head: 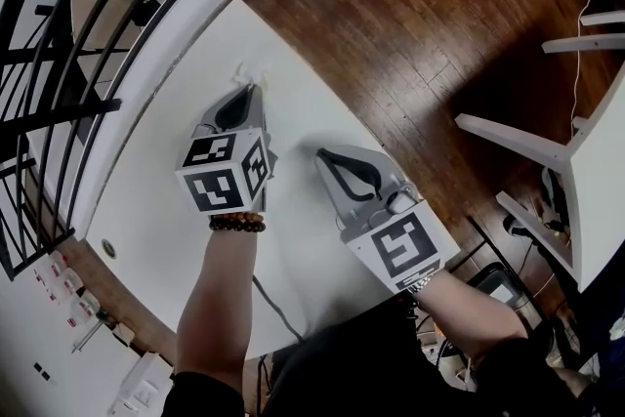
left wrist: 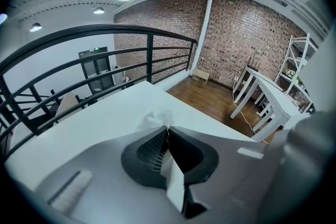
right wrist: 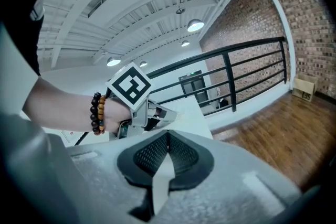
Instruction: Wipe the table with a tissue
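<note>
Jaws: left gripper (left wrist: 168, 131) pinches the tissue (left wrist: 156, 119); right gripper (right wrist: 168, 135) clenched, empty.
Risk: the thin pinch could let the tissue slip or tear while dragging on the surface (head: 166, 151).

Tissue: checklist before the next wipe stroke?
1. Grip: tissue clamped in left gripper: ok, jaws closed on it.
2. Contact: tissue pressed on table: cannot tell.
3. Right gripper empty: ok, jaws together on nothing.
4. Spacing: right gripper apart from left gripper: ok, beside it, not touching.
5. Path: table ahead of tissue bare: ok in the left gripper view.
</note>
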`<move>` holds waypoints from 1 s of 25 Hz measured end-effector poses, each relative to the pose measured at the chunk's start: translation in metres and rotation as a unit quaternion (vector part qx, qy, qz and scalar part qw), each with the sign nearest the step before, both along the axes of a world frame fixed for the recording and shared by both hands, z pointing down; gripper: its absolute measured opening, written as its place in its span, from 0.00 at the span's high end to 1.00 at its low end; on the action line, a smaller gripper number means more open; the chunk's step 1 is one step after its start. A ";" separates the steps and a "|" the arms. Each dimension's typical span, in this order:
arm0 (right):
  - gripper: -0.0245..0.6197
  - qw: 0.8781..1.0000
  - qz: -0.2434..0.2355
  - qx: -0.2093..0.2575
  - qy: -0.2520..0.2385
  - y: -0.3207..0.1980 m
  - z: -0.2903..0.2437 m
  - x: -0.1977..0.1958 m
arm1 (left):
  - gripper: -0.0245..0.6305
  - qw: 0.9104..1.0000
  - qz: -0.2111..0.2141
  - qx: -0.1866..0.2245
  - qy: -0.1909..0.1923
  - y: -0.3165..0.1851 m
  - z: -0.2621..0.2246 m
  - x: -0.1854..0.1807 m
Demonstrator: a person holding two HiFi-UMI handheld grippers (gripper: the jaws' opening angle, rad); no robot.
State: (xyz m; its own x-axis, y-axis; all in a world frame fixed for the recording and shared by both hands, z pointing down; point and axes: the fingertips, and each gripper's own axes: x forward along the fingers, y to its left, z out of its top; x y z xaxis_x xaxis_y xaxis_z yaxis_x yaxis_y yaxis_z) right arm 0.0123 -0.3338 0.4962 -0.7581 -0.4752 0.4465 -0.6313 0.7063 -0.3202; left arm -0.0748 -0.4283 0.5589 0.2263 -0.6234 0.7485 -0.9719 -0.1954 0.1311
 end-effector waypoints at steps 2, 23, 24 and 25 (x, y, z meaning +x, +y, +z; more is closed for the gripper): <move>0.97 1.000 0.001 0.000 -0.001 0.001 -0.001 0.000 | 0.93 1.000 -0.007 0.001 0.000 -0.001 0.000 -0.004; 0.98 1.000 -0.010 0.027 -0.002 0.036 -0.029 -0.003 | 0.93 0.996 -0.082 0.027 0.038 0.017 -0.021 -0.036; 0.98 1.000 -0.012 0.028 -0.003 0.039 -0.032 -0.004 | 0.93 0.995 -0.083 0.029 0.039 0.020 -0.025 -0.037; 0.97 0.999 -0.013 0.030 -0.003 0.042 -0.035 -0.006 | 0.93 0.995 -0.083 0.032 0.039 0.023 -0.029 -0.039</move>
State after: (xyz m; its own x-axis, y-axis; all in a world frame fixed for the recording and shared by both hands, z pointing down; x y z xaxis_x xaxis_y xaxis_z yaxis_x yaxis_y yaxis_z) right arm 0.0062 -0.2916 0.4608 -0.7735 -0.4811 0.4126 -0.6102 0.7411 -0.2799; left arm -0.1135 -0.4050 0.5297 0.1715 -0.7027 0.6905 -0.9789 -0.0425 0.1999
